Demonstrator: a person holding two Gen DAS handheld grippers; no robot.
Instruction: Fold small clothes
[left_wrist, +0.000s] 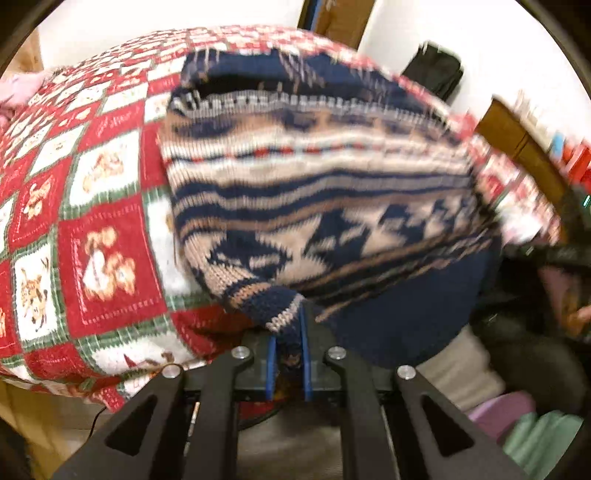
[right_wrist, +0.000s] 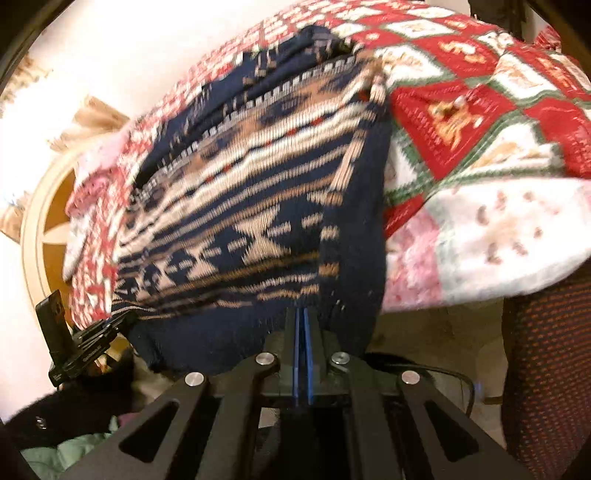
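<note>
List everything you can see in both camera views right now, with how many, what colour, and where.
knit sweater: one, navy and tan pattern, lying on the blanket, near edge gripped
blanket: one, red, white and green patchwork, covering the surface
clothes pile: several, pink and green, below the near edge
chair: one, dark red, right wrist view
left gripper: black, blue pads, shut on the sweater's corner
right gripper: black, shut on the sweater's hem

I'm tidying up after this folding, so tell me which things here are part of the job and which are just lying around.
Part of the job:
- patterned knit sweater
- left gripper, clamped on its near corner
- right gripper, shut at its near edge
- Christmas quilt underneath

Lying about:
- pink and green clothes
- black bag
- red patterned chair
</note>
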